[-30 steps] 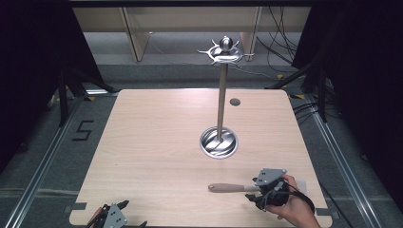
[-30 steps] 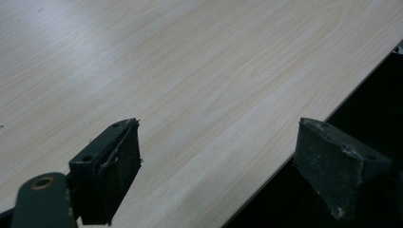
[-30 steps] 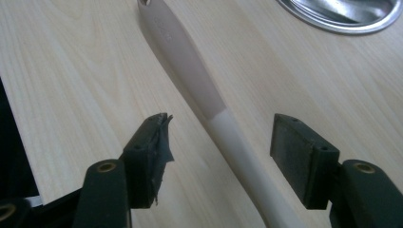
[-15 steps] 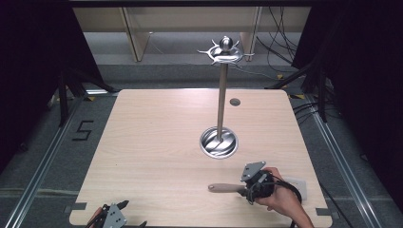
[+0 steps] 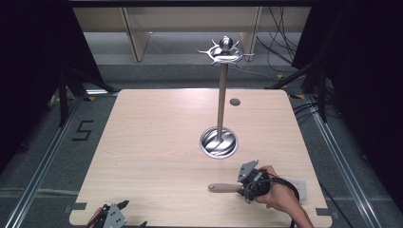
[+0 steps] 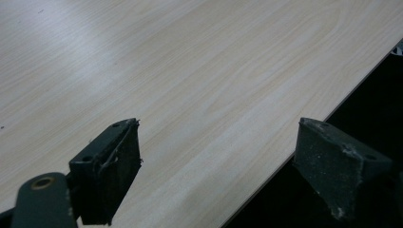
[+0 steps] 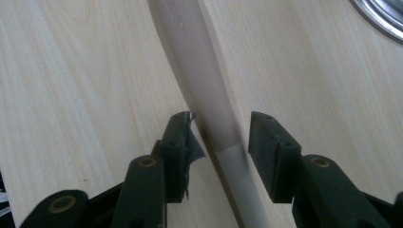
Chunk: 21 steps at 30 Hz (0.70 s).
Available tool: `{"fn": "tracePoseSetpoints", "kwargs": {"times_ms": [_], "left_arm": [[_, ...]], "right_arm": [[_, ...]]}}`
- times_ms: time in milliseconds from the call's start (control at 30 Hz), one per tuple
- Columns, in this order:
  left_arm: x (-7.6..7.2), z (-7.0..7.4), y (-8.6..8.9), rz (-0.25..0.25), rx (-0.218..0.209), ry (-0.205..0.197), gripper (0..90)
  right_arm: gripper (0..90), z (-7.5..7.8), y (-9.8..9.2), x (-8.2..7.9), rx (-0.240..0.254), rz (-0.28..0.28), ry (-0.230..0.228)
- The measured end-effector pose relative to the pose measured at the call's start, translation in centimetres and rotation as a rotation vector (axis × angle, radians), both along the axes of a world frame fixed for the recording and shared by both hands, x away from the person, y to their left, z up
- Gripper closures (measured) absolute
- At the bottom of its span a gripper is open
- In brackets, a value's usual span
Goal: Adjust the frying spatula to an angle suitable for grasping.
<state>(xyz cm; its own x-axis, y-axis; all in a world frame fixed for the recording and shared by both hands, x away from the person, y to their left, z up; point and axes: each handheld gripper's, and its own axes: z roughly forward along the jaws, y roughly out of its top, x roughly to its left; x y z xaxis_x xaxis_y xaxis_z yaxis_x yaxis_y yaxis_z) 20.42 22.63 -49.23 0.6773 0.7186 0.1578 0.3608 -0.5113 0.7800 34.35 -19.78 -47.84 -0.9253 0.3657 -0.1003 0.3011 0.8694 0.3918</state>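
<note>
Lying on the table [image 5: 157, 142] at five o'clock from the stand [image 5: 219, 141], the utensil handle [image 5: 223, 188] pointing toward nine o'clock, right gripper [image 5: 244, 189] straddling it.

1. The table [image 5: 157, 142] is pale wood-grain laminate, smooth, with a soft sheen.
2. The stand [image 5: 220, 107] on it is shiny metal; its round base [image 5: 218, 142] looks brushed and mirror-bright.
3. The handle [image 7: 202, 66] lying near that base looks like light wood, matt and smooth, with a paler, plastic-looking stretch at the pads.
4. The right gripper [image 7: 216, 142] has matt black pads [image 7: 268, 152], a bit scuffed.
5. The left gripper [image 6: 218, 175] pads [image 6: 109, 175] are matt black too, dusty and rough.
</note>
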Motion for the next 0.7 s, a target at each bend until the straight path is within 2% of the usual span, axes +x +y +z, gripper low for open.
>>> {"fn": "tracePoseSetpoints", "kwargs": {"times_ms": [67, 133, 267, 300, 367, 400, 433, 500, 533, 567, 600, 633, 667, 700], "left_arm": [[0.0, 0.0, 0.0, 0.003, -0.002, 0.003, 15.0], [0.0, -0.2, -0.2, 0.013, -0.029, -0.006, 15.0], [0.1, 0.1, 0.1, -0.008, 0.013, -0.006, 15.0], [0.0, 0.0, 0.0, 0.001, 0.001, 0.003, 14.9], [0.1, 0.0, 0.1, -0.001, 0.013, 0.006, 14.9], [0.1, 0.0, 0.1, -0.002, 0.016, 0.006, 15.0], [0.0, 0.0, 0.0, 0.002, -0.004, 0.007, 15.0], [0.0, 0.0, 0.0, -0.003, 0.000, 0.003, 15.0], [0.1, 0.0, 0.0, -0.004, 0.011, 0.000, 15.0], [0.1, 0.0, 0.1, 0.001, 0.026, 0.000, 15.0], [0.1, -0.1, 0.0, 0.000, 0.006, 0.001, 15.0], [0.1, 0.0, 0.1, -0.019, 0.036, 0.006, 15.0], [0.1, 0.0, 0.2, -0.025, 0.042, 0.004, 15.1], [0.1, -0.1, 0.0, -0.013, 0.017, 0.001, 15.1]], "right_arm": [[62.3, 0.0, 0.1, 0.1, -0.008, 0.011, 0.010], [63.3, 0.0, 0.2, 0.1, -0.020, 0.007, 0.013], [64.1, -0.1, 0.4, 0.4, -0.026, 0.017, 0.026], [64.3, -0.2, 0.5, 0.4, -0.029, 0.016, 0.032], [65.9, -0.3, 0.6, 0.7, -0.048, 0.039, 0.055], [66.5, -0.3, 0.6, 0.8, -0.043, 0.042, 0.056], [66.6, -0.3, 0.6, 0.9, -0.046, 0.040, 0.061], [67.3, -0.2, 0.7, 1.1, -0.071, 0.064, 0.057], [67.9, -0.2, 0.9, 1.0, -0.066, 0.051, 0.064], [68.4, -0.1, 0.9, 1.0, -0.101, 0.056, 0.052], [69.0, -0.1, 1.1, 0.9, -0.116, 0.062, 0.044], [69.5, 0.0, 1.4, 0.9, -0.141, 0.090, 0.031], [70.0, 0.0, 1.6, 0.9, -0.150, 0.100, 0.032], [70.3, 0.1, 1.7, 1.0, -0.178, 0.107, 0.031]]}}
